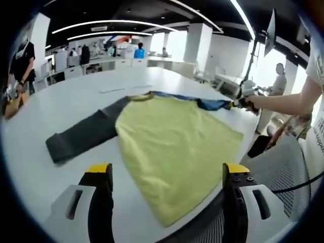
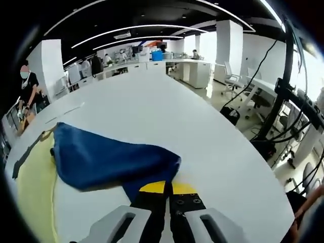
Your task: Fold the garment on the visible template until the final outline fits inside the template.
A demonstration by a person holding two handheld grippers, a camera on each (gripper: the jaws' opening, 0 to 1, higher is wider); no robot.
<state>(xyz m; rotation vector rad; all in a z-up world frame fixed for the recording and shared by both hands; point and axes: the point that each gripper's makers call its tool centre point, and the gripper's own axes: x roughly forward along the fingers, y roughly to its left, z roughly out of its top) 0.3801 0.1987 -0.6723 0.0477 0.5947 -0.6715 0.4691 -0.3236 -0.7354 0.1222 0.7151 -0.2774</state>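
Yellow-bodied garment (image 1: 177, 147) with grey and blue sleeve (image 2: 101, 159) lies on white tabletop (image 1: 61, 106); right hand-held gripper (image 2: 167, 190) clamps the blue sleeve, left hand-held gripper (image 1: 167, 174) hovers wide open, empty.

The right gripper (image 2: 165, 188) is pinching the blue sleeve (image 2: 109, 161) at lower centre, jaws closed together. Yellow garment body (image 2: 34, 192) is lying at lower left on the white table (image 2: 167, 116), which is stretching toward the upper frame.
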